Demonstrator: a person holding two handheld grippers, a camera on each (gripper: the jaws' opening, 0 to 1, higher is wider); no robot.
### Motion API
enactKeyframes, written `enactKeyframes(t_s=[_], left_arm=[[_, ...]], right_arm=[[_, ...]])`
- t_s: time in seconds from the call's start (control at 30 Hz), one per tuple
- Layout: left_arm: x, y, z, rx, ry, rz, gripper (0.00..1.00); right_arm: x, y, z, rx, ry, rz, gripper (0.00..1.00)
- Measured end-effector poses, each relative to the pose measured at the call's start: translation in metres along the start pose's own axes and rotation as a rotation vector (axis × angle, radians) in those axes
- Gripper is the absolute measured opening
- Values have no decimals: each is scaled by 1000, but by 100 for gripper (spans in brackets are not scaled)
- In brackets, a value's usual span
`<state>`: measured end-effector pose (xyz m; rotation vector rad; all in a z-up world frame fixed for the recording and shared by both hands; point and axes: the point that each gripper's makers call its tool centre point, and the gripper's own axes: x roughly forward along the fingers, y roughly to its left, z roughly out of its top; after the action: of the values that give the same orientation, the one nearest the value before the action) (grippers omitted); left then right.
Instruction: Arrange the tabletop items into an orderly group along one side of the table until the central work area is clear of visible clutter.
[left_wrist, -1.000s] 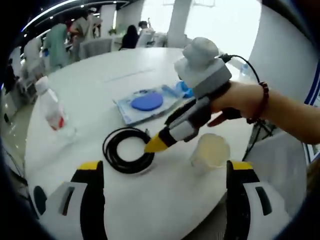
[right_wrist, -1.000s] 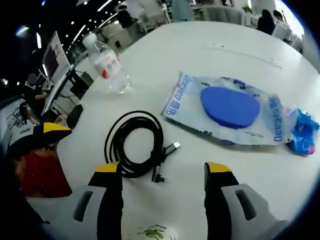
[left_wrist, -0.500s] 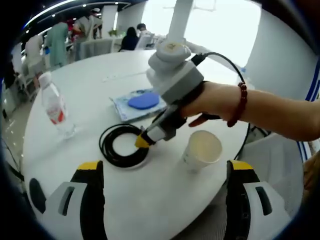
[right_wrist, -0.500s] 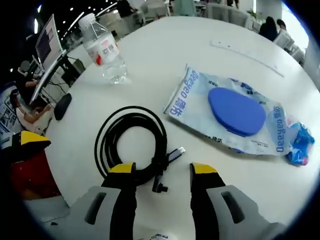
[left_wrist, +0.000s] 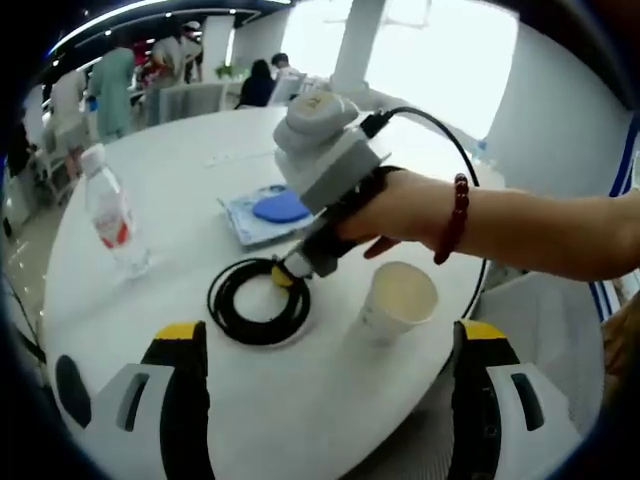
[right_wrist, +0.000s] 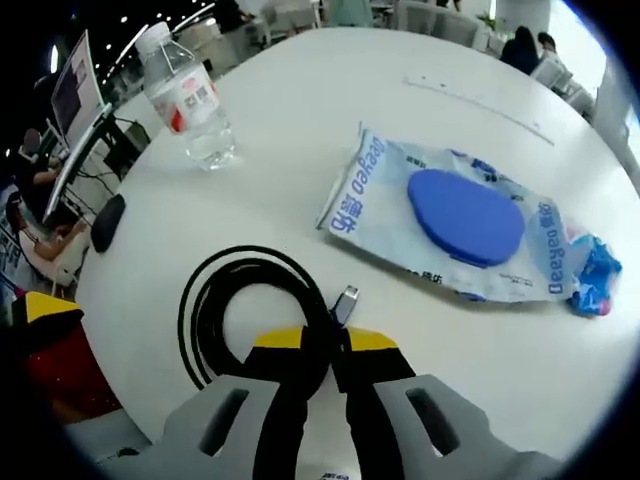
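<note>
A coiled black cable (right_wrist: 205, 300) lies on the round white table (right_wrist: 300, 130), its plug (right_wrist: 346, 299) pointing toward a clear packet with a blue pad (right_wrist: 455, 215). My right gripper (right_wrist: 324, 340) is shut on the bundled side of the coil. In the left gripper view a hand holds that right gripper (left_wrist: 288, 274) down on the cable (left_wrist: 250, 305). My left gripper (left_wrist: 331, 332) hangs open over the table's near edge, with nothing between its jaws. A paper cup (left_wrist: 400, 297) stands upright to the right of the coil.
A clear water bottle (right_wrist: 185, 100) with a red label stands left of the coil, also seen as the bottle (left_wrist: 112, 215). A crumpled blue wrapper (right_wrist: 597, 272) lies at the packet's far end. People and chairs are beyond the table (left_wrist: 150, 160).
My right gripper's jaws have come together on the coil's bundled side, from wide apart. It has also moved down and forward onto the cable. The left gripper stays open.
</note>
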<state>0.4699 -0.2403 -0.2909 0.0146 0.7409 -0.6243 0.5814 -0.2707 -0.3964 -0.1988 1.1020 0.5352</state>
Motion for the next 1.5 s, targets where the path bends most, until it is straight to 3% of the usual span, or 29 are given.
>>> enactKeyframes(t_s=[0.07, 0.2, 0.5, 0.73, 1.1, 1.5], left_arm=[[0, -1, 0, -9, -1, -2, 99], [-1, -2, 2, -8, -9, -5, 98], [-5, 5, 0, -66, -20, 6, 98], [-10, 10, -1, -59, -17, 16, 99], [-14, 7, 0, -47, -27, 13, 99], [-11, -3, -1, -45, -14, -7, 98]], right_arm=[[0, -1, 1, 12, -1, 4, 12], [-3, 0, -1, 159, -22, 46, 11], [-14, -3, -4, 219, -30, 81, 9], [-29, -4, -3, 277, -47, 132, 9], [-54, -37, -5, 305, -83, 100, 9], [-73, -85, -37, 409, -83, 54, 9]])
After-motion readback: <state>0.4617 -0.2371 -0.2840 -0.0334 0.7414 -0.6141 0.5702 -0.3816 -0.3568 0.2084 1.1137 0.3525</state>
